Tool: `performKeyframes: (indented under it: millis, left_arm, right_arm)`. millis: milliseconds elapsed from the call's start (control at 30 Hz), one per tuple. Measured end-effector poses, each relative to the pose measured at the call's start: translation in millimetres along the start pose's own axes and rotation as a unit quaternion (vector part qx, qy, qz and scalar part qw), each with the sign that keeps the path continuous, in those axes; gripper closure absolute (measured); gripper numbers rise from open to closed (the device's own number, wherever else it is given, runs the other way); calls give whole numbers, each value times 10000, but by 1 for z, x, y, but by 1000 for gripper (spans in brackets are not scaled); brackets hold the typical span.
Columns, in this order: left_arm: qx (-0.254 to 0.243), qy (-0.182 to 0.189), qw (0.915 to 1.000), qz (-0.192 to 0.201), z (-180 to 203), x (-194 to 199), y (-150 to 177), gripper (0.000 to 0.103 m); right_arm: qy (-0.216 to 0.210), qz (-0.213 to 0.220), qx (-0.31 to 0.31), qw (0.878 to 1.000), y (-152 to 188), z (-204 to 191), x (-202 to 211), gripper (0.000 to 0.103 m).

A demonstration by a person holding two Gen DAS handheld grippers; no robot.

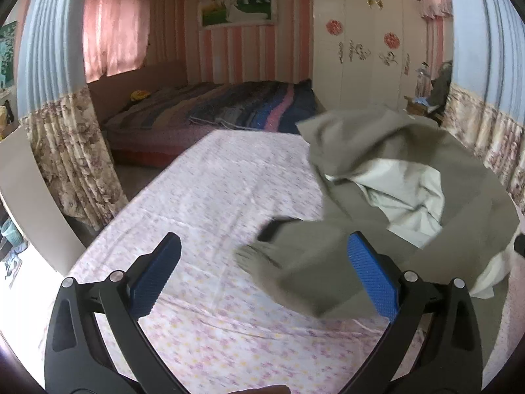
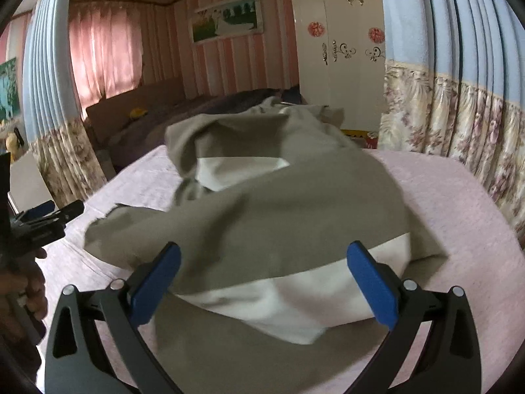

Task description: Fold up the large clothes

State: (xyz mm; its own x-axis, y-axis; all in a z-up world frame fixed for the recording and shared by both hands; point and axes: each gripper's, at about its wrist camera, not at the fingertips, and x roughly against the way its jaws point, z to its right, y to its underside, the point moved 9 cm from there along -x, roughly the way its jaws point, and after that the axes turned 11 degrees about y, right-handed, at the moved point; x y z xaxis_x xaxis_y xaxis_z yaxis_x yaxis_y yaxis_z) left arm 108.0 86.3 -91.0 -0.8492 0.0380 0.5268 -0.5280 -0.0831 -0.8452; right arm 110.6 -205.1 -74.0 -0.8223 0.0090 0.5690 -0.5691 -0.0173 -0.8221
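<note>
The olive jacket point(image 2: 269, 210) lies crumpled on the floral sheet point(image 1: 203, 197), filling the centre of the right wrist frame. The right gripper point(image 2: 262, 292) is spread wide just above its near hem, nearer than the left gripper point(image 1: 264, 275), equally spread, which has the jacket to its right.

The pink floral-print sheet point(image 1: 203, 203) lies bare and flat to the left, giving a gripper open passage there. The rumpled olive-green garment with pale cream lining point(image 2: 262, 203) heaps up over the middle and right of the surface, blocking the way. Floral-patterned curtains point(image 2: 459, 124) hang close along the right edge.
</note>
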Motion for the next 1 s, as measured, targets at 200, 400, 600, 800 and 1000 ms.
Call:
performKeyframes:
  millis: [200,400,600,800,1000]
  left_arm:
    - [-83,-168,9998,69,-33,-7,-6,3]
    - [-16,28,10000,-32,-35,-21,4,3]
    - [97,118,9999,-48,-38,-31,9,3]
    - [217,150,9996,-79,-43,-35,13,3]
    - [287,159,9994,-91,-46,-39,14,3]
  right_arm:
    - [-44,16,262,9996,0,-48,-2,2]
    - [21,-63,527,9986,7,-77,-14,2]
    - [210,-412,616,9970,18,-83,-43,2]
    - [439,-934,541,9932,31,-76,-78,2]
    - [370,-1130,665,9907,40,-78,-86,77]
